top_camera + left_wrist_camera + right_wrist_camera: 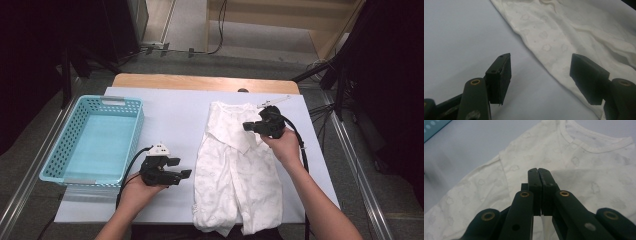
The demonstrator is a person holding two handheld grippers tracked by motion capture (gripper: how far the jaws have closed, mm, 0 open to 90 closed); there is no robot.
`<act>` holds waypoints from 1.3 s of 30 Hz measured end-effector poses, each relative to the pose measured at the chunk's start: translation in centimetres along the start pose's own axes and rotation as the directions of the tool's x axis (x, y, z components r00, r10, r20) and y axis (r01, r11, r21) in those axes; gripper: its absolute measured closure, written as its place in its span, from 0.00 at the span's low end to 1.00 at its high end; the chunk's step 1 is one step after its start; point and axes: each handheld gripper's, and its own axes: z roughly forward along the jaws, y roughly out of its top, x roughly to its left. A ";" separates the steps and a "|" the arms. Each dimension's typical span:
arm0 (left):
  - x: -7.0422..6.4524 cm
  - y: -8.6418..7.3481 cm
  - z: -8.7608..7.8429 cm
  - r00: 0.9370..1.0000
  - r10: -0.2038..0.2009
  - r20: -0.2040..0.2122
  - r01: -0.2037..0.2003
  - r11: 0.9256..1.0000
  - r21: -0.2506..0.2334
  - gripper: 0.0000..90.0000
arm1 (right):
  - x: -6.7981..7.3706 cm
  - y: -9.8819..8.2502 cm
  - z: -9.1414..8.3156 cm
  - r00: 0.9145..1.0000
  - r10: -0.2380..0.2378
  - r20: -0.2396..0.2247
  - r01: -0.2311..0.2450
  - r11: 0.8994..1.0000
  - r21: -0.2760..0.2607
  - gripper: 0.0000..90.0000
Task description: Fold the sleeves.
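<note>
A white shirt [237, 170] with a faint cloud print lies on the pale sheet [170, 117] that covers the table, right of the middle, with its neck end toward the far side and its lower end reaching the near edge. It is partly folded: one side has been laid over the body, and the cloth is rumpled near the top. In the right gripper view the round neckline [596, 143] lies ahead of the jaws, and a sleeve runs off toward the lower left.

The right gripper [248, 126] hangs over the upper part of the shirt, pointing toward the person's left. Its jaws are pressed tight together, and from the right gripper view no cloth can be seen between the pads, so it looks clenched on nothing.

The left gripper [186, 173] rests low over the bare sheet just beside the shirt's left edge, pointing at it. Its jaws stand apart, released, with the shirt's edge [544, 65] running across the gap farther off and nothing between the pads.

A light blue basket [130, 107] stands at the left end of the sheet, well apart from the shirt.
</note>
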 end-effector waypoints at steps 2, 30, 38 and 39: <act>0.0 0.0 0.0 1.000 -0.001 0.000 0.001 1.000 0.002 0.38 | 0.3 0.1 0.3 1.000 -0.006 -0.005 0.007 1.000 0.002 0.96; 0.5 1.2 0.9 1.000 0.010 0.027 -0.010 1.000 -0.020 0.38 | 2.5 -0.1 1.4 0.993 -0.088 -0.080 0.085 0.996 -0.042 0.56; 0.3 2.2 1.6 0.999 0.018 0.032 -0.018 1.000 -0.016 0.38 | 1.3 -1.8 0.3 0.997 -0.038 -0.073 0.033 0.997 -0.072 0.38; 0.3 2.3 1.7 0.999 0.021 0.035 -0.020 1.000 -0.017 0.38 | 1.2 -2.0 0.2 0.997 -0.034 -0.074 0.029 0.997 -0.075 0.38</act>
